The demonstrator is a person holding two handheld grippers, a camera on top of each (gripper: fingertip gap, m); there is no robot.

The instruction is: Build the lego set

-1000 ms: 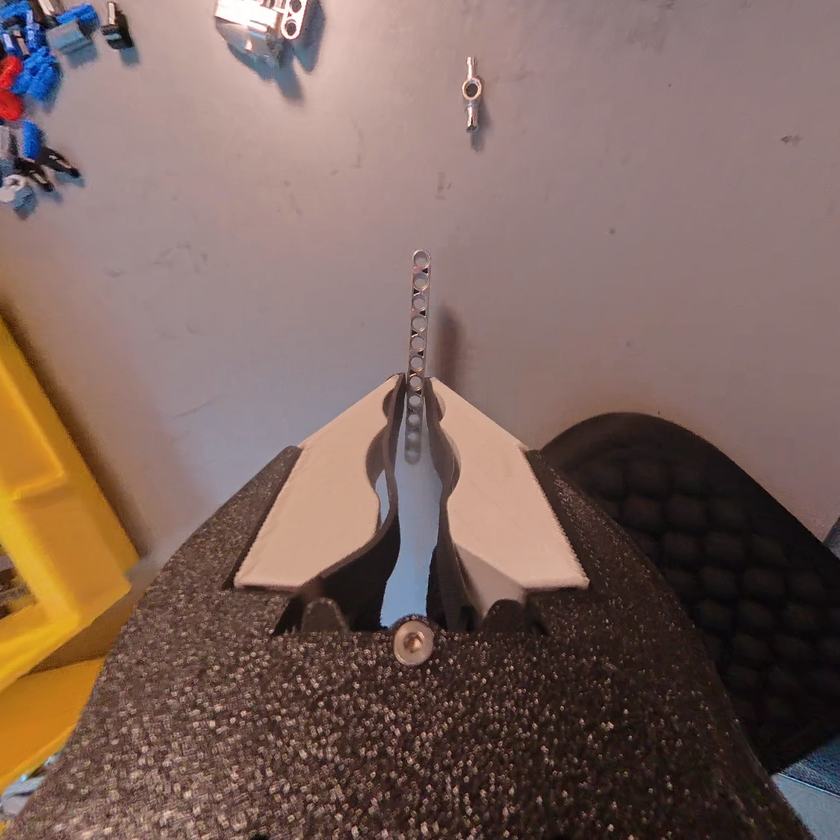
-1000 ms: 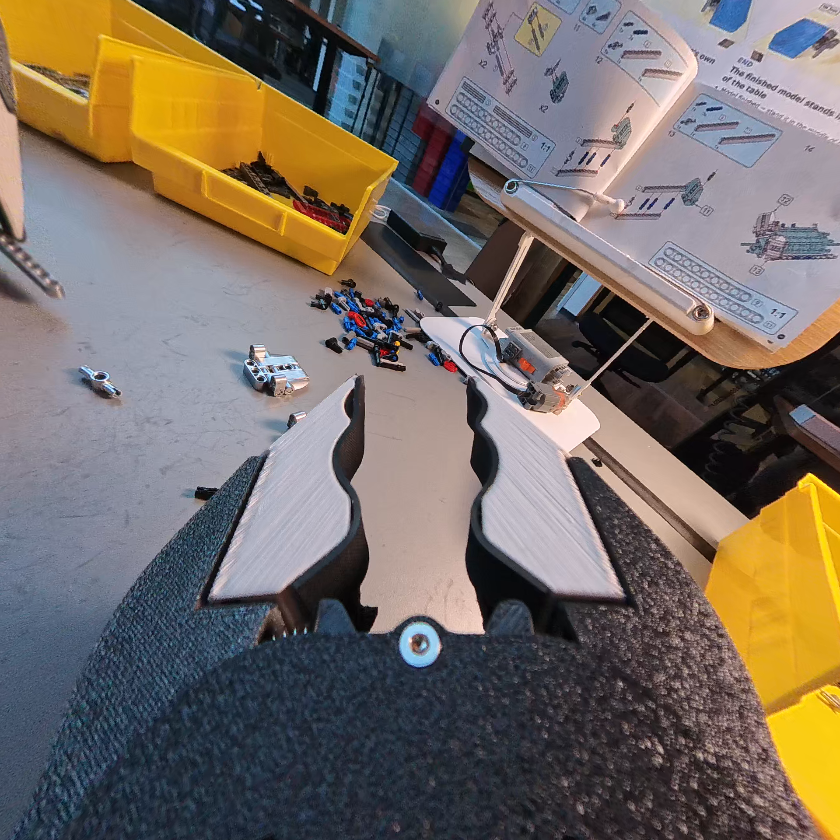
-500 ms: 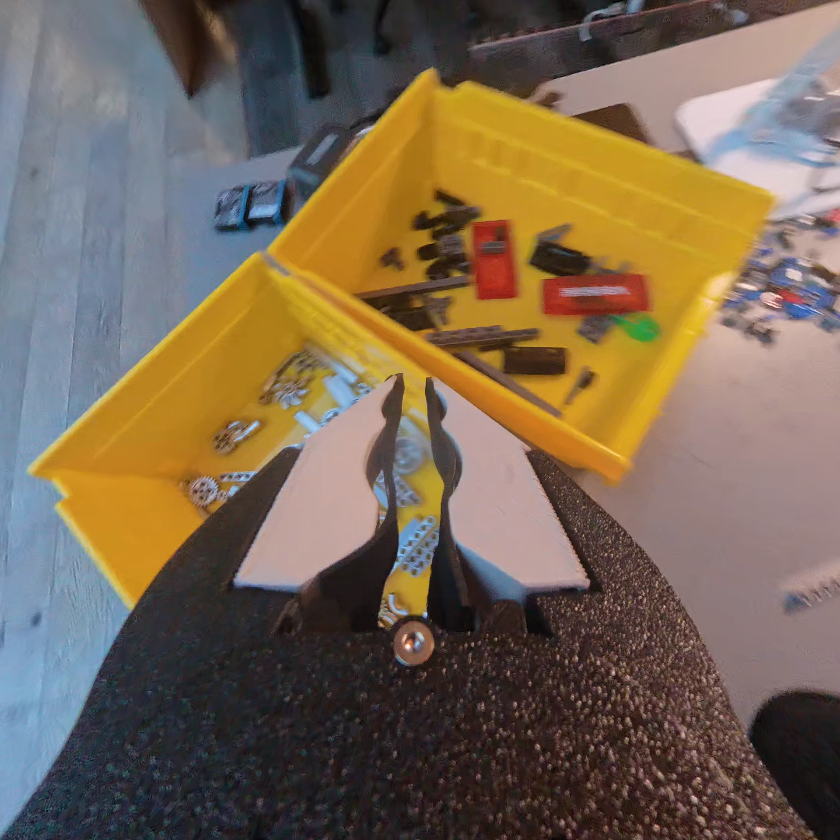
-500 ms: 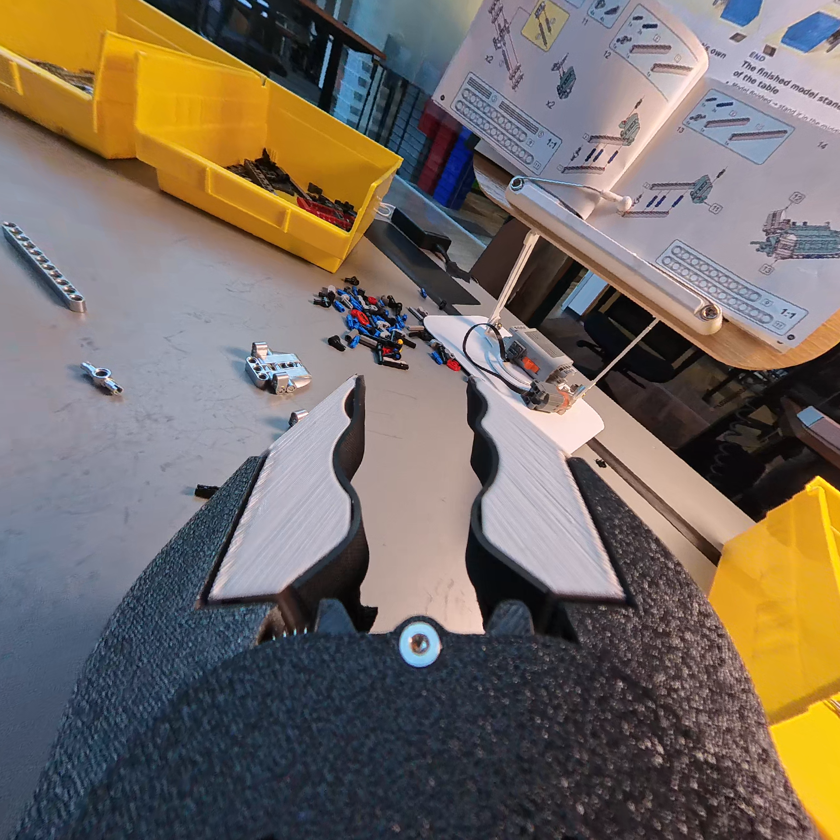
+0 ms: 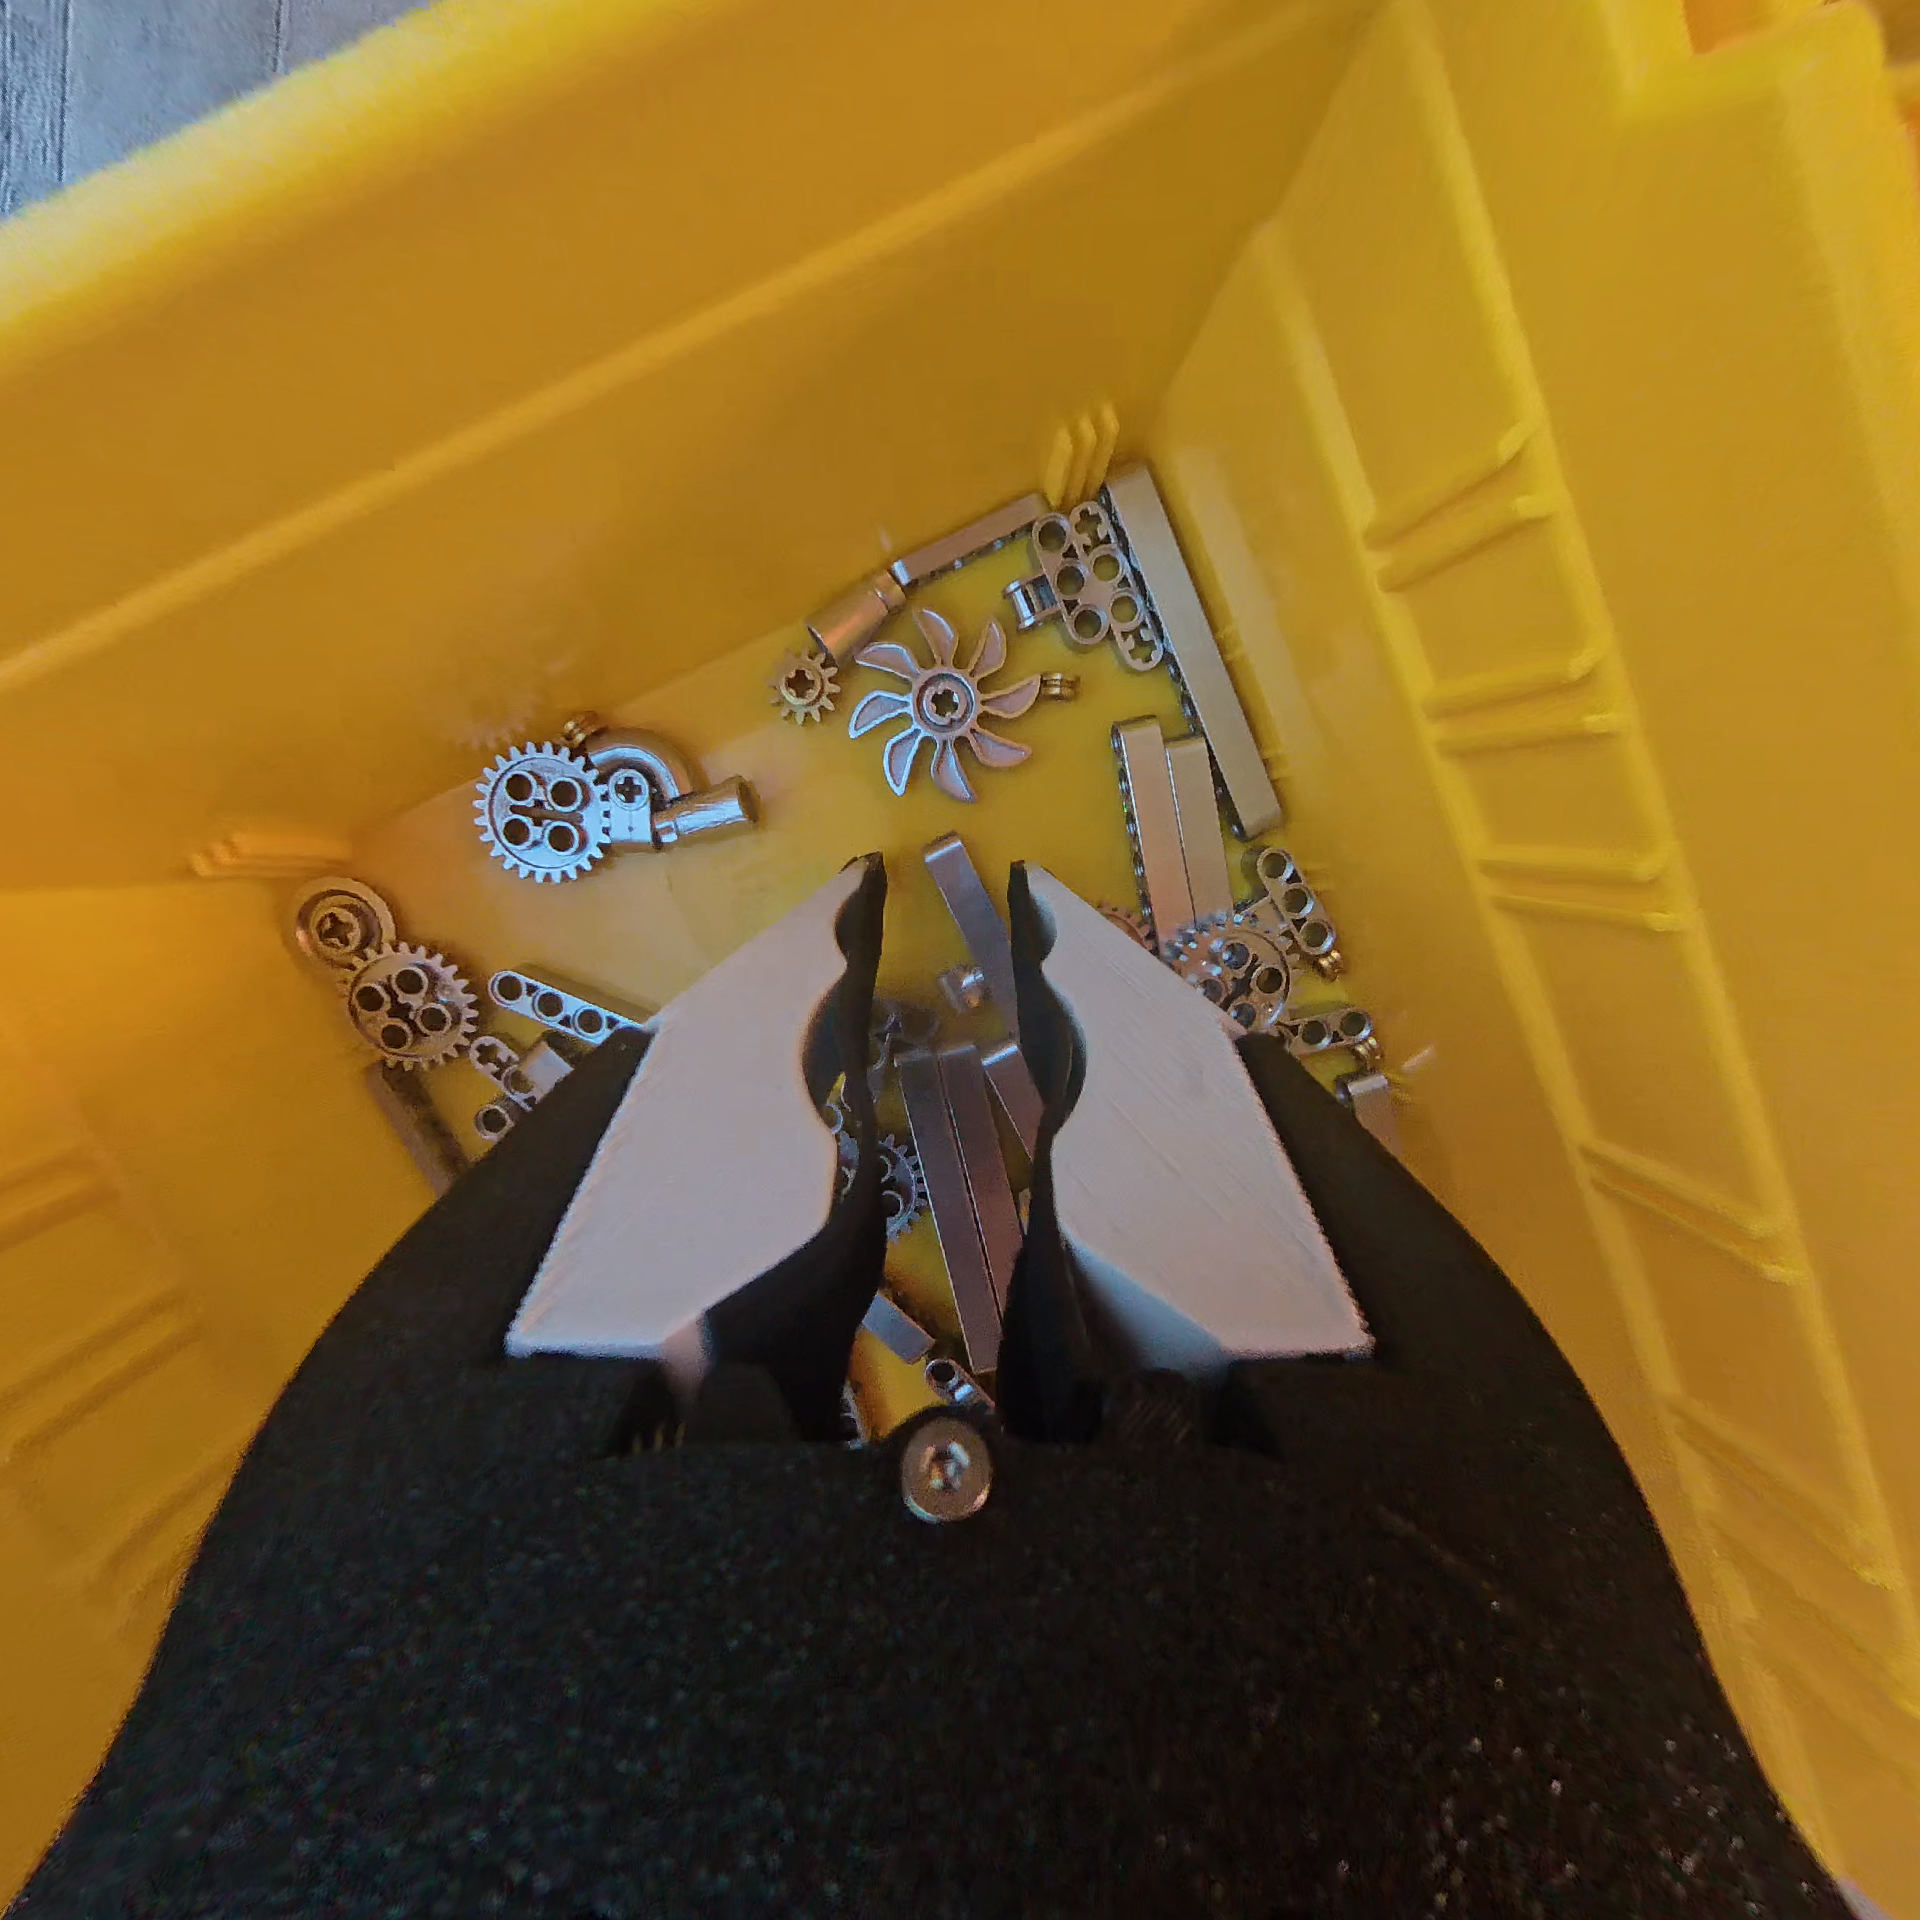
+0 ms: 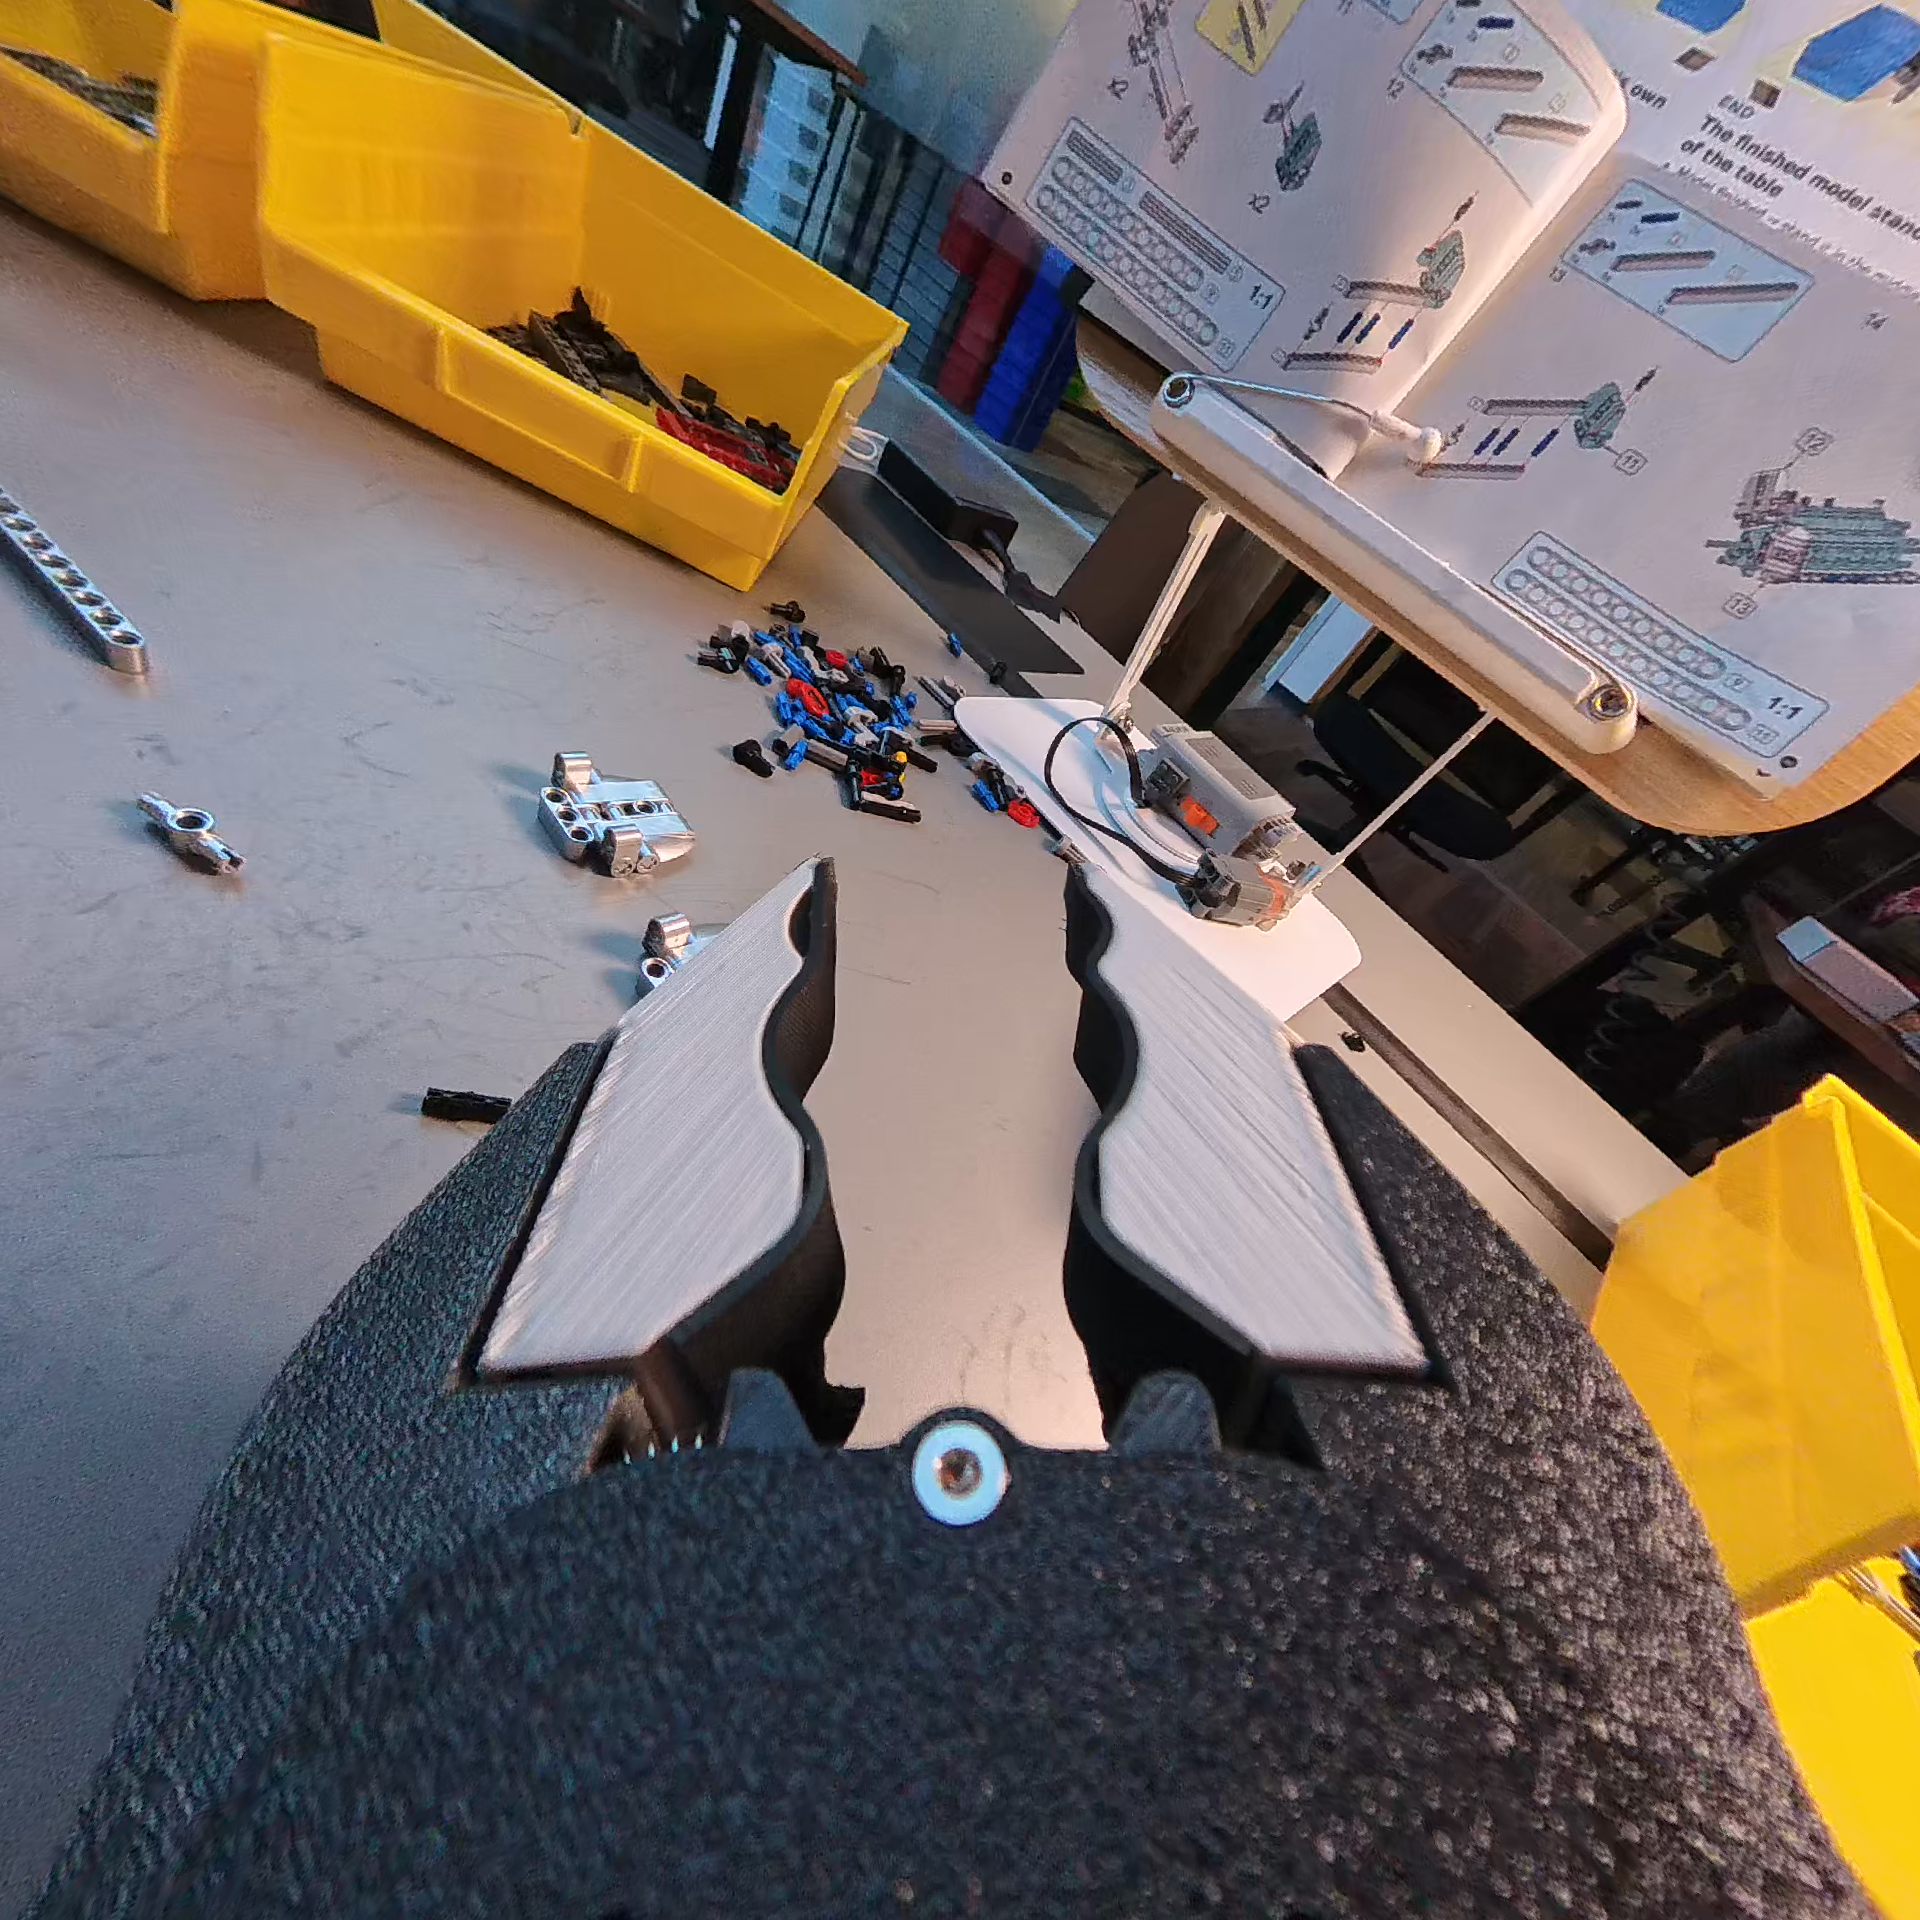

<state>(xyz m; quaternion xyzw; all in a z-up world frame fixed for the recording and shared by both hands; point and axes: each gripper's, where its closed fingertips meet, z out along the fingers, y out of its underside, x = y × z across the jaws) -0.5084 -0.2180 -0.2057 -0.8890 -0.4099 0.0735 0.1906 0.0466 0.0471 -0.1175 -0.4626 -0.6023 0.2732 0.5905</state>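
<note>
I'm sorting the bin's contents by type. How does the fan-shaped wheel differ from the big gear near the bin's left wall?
The fan wheel has long curved blades around a small hub; the big gear has short teeth around a solid disc. The fan wheel's hub shows one cross-shaped hole, the big gear several round holes. The fan wheel lies apart; the big gear touches a curved elbow piece. Both are grey and lie flat in the yellow bin.

Your left gripper (image 5: 943, 878) covers the grey beams (image 5: 961, 1164) and a gear under its fingers | long holed beam (image 6: 73, 592) runs off the left edge | instruction sheets (image 6: 1558, 270) cut by top and right edges | pile of small pins (image 6: 831, 717) too small to sort
</note>
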